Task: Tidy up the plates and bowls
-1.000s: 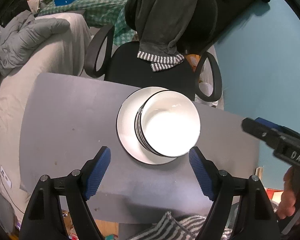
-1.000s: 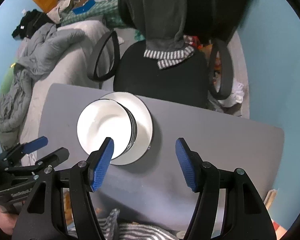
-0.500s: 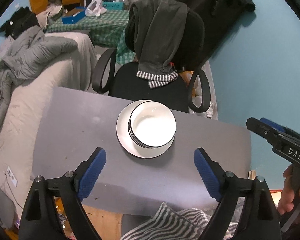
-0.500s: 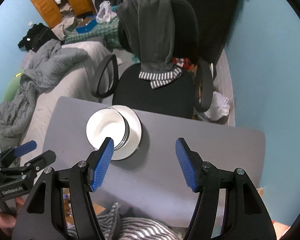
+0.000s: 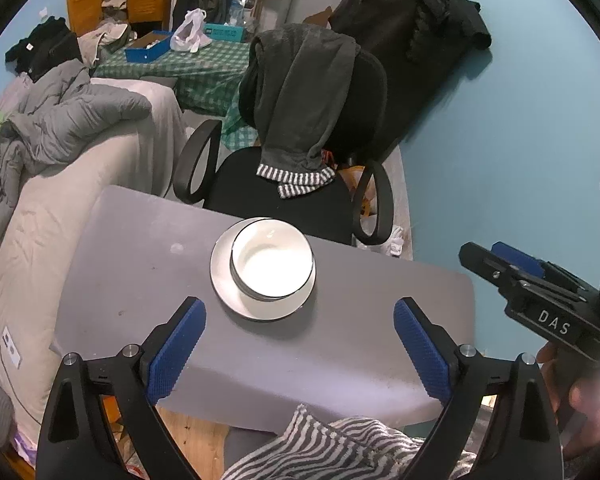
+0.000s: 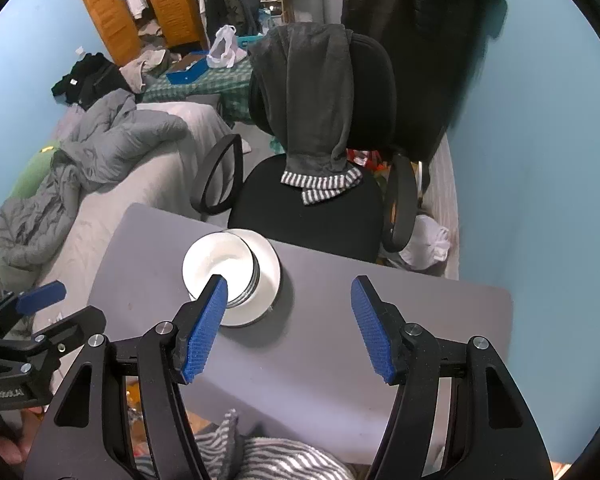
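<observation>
A stack of white bowls with dark rims (image 5: 272,264) sits on a white plate (image 5: 228,284) on the grey table (image 5: 140,260), near its far edge. In the right wrist view the same bowls (image 6: 216,260) and plate (image 6: 270,268) lie left of centre. My left gripper (image 5: 298,302) hangs high above the table on the near side of the stack, and its jaws are opening with nothing between them. My right gripper (image 6: 289,284) is also raised, to the right of the stack. It is open and holds nothing, and its left pad (image 6: 206,320) hides part of the bowls.
A black office chair (image 5: 284,200) draped with a dark garment stands right behind the table's far edge. A bed with a grey quilt (image 5: 60,128) runs along the left. A striped cloth (image 5: 332,448) lies below the near edge. A blue wall (image 6: 540,160) closes the right side.
Both grippers have risen and drawn back from the stack, so bowls and plate look smaller and farther off. The left jaws stand wider than before. The stack has not moved.
</observation>
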